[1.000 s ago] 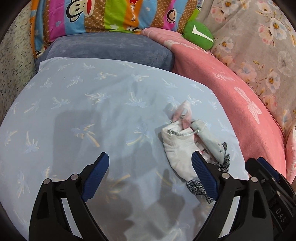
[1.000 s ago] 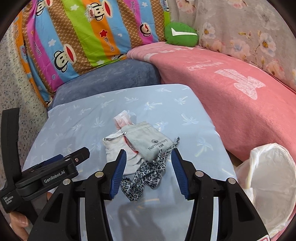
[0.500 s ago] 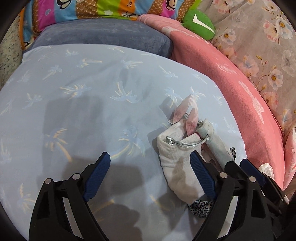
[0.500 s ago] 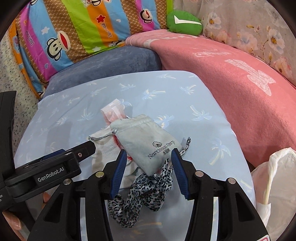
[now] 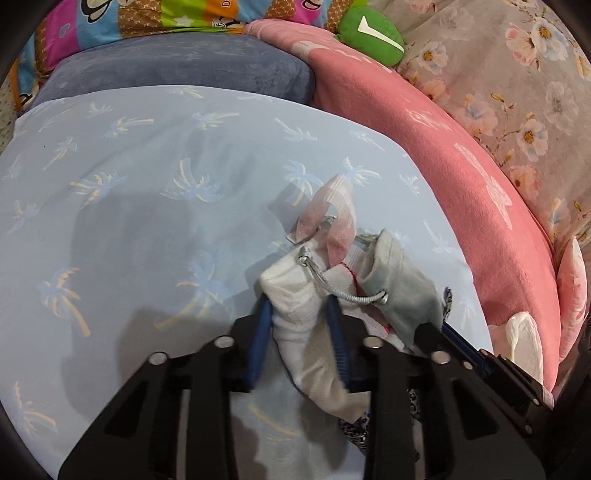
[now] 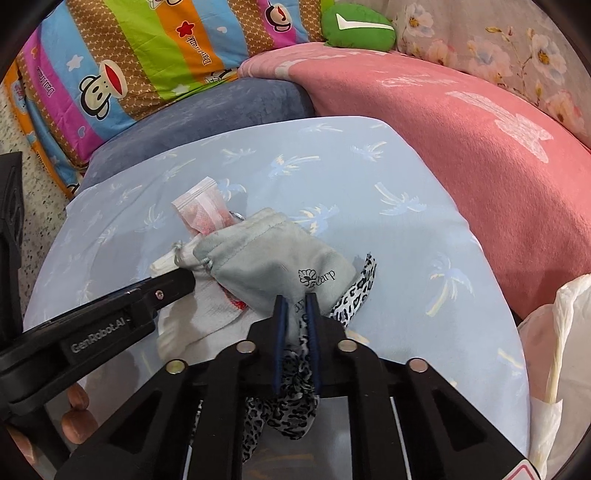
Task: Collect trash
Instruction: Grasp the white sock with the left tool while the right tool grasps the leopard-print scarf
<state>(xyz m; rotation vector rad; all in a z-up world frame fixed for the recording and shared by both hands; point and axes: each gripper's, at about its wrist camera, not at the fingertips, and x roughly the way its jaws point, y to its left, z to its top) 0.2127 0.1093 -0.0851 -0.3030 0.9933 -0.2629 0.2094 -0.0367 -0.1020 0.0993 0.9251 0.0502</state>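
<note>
A small heap of trash lies on the pale blue palm-print cushion (image 5: 147, 206). My left gripper (image 5: 299, 310) is shut on a white cloth pouch (image 5: 295, 314) with a silver drawstring. My right gripper (image 6: 295, 302) is shut on a grey drawstring pouch (image 6: 266, 262) and a leopard-print cloth strip (image 6: 354, 295) under it. A pink-and-white plastic wrapper (image 6: 201, 214) sticks out behind the pouches; it also shows in the left wrist view (image 5: 332, 218). The left gripper's body (image 6: 110, 317) lies just left of the grey pouch.
A white plastic bag (image 6: 557, 354) sits at the cushion's right edge. A pink blanket (image 6: 461, 122) lies to the right, a grey-blue cushion (image 6: 221, 107) behind, then a striped monkey-print pillow (image 6: 140, 55) and a green plush (image 6: 358, 26).
Both grippers moved forward onto the heap and shut: the left on the white pouch, the right on the grey pouch and leopard strip.
</note>
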